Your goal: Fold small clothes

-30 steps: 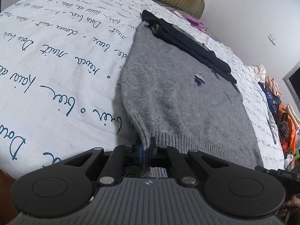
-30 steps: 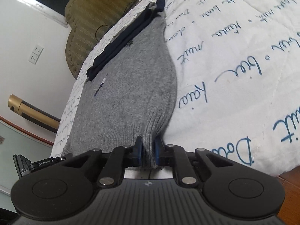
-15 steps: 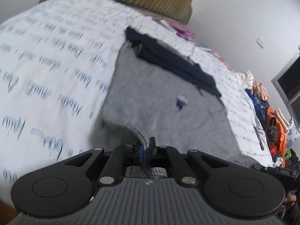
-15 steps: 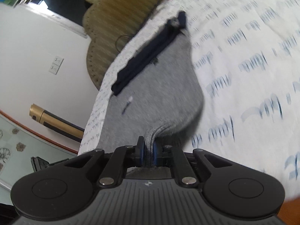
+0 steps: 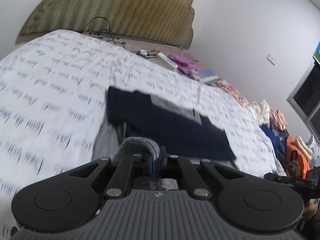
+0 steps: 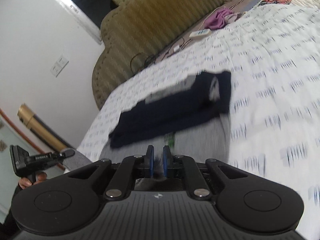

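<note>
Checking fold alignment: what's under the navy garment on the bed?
The grey knit sweater lies under the navy garment, showing at its near edge. Both the left gripper and the right gripper pinch its hem. How far it extends beneath is covered.

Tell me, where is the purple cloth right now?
The purple cloth lies at the far end of the bed, by the white power strip and just below the green headboard; the right wrist view shows it too.

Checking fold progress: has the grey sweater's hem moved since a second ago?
Yes. The left gripper has carried the grey sweater hem up off the bed and forward toward the navy collar and headboard.
</note>
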